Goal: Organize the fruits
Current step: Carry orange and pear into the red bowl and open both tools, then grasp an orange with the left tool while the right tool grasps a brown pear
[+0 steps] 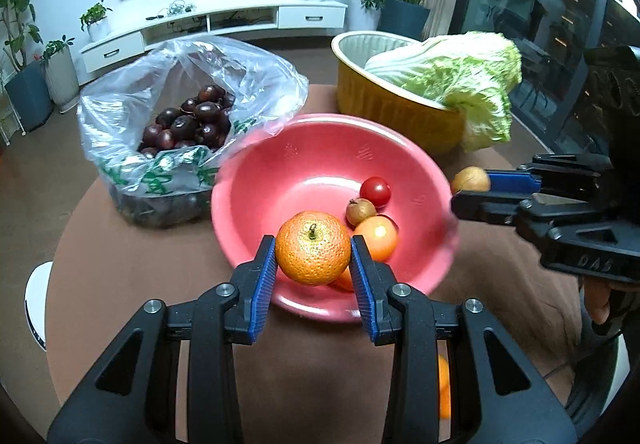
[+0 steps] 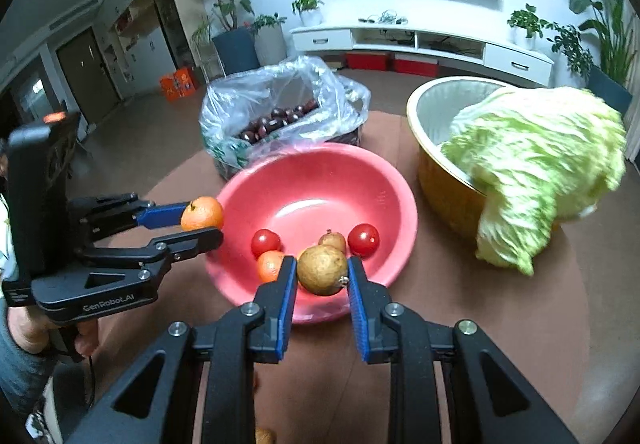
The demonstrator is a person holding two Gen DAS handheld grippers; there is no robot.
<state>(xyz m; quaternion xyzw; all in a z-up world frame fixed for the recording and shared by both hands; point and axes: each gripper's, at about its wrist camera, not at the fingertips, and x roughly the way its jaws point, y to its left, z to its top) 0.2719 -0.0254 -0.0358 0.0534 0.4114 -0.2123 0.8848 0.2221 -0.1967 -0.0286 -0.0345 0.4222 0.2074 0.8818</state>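
Note:
My left gripper (image 1: 313, 248) is shut on an orange (image 1: 313, 258) and holds it above the near rim of a pink bowl (image 1: 320, 147). In the bowl lie a red cherry tomato (image 1: 375, 191), a small brown fruit (image 1: 360, 211) and an orange-red tomato (image 1: 377, 238). My right gripper (image 2: 321, 264) is shut on a round brown fruit (image 2: 322, 270) over the pink bowl's (image 2: 320, 179) near side. From the right wrist view the left gripper (image 2: 202, 222) shows at the left with the orange (image 2: 202, 213). The right gripper (image 1: 472, 189) with its brown fruit (image 1: 471, 179) shows at the right of the left wrist view.
A clear plastic bag of dark round fruit (image 1: 188, 121) stands behind the bowl on the left. A yellow basin (image 1: 384, 107) with a napa cabbage (image 1: 460, 83) stands at the back right. Another orange (image 1: 443, 384) lies on the brown round table (image 1: 120, 244) under the left gripper.

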